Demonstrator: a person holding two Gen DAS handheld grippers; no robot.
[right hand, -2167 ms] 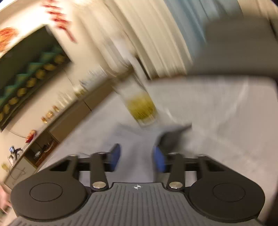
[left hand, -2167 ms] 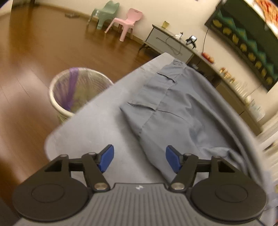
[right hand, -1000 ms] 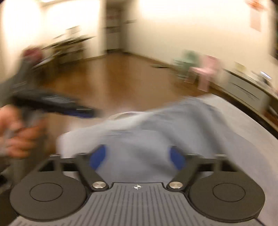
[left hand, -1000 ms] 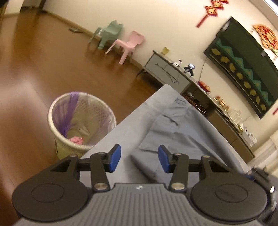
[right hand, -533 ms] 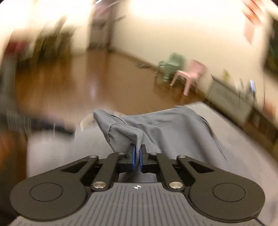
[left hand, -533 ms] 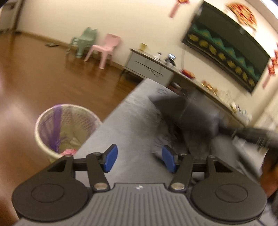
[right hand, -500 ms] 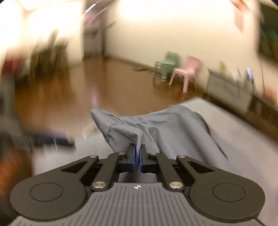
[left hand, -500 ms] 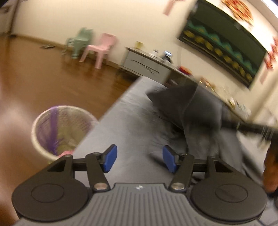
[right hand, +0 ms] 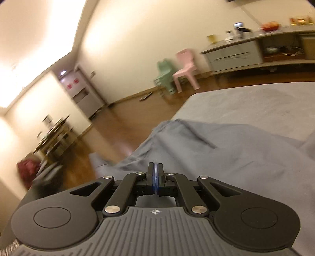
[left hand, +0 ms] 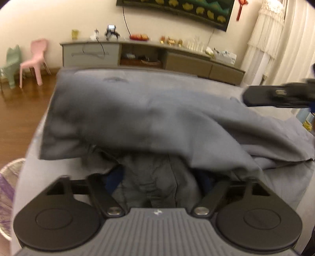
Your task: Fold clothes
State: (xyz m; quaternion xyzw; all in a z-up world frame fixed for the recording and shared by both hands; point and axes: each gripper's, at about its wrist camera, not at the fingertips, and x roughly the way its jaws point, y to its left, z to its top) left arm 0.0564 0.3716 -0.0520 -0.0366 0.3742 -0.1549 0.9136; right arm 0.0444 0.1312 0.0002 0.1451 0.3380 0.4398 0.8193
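Grey garment (left hand: 157, 118), soft wrinkled cloth, draped across grey bench (right hand: 256, 102); its near edge hangs over left hand-held gripper (left hand: 157, 177), fingers wide apart. Right hand-held gripper (right hand: 155, 173) pinched together on cloth. Wood floor (right hand: 110, 128) open beyond bench edge.

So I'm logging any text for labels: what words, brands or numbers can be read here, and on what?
No readable text.
Left gripper: small emblem on its body, no letters.
Right gripper: the same.
Red wall ornament: too blurred.
Red door decorations: too blurred.
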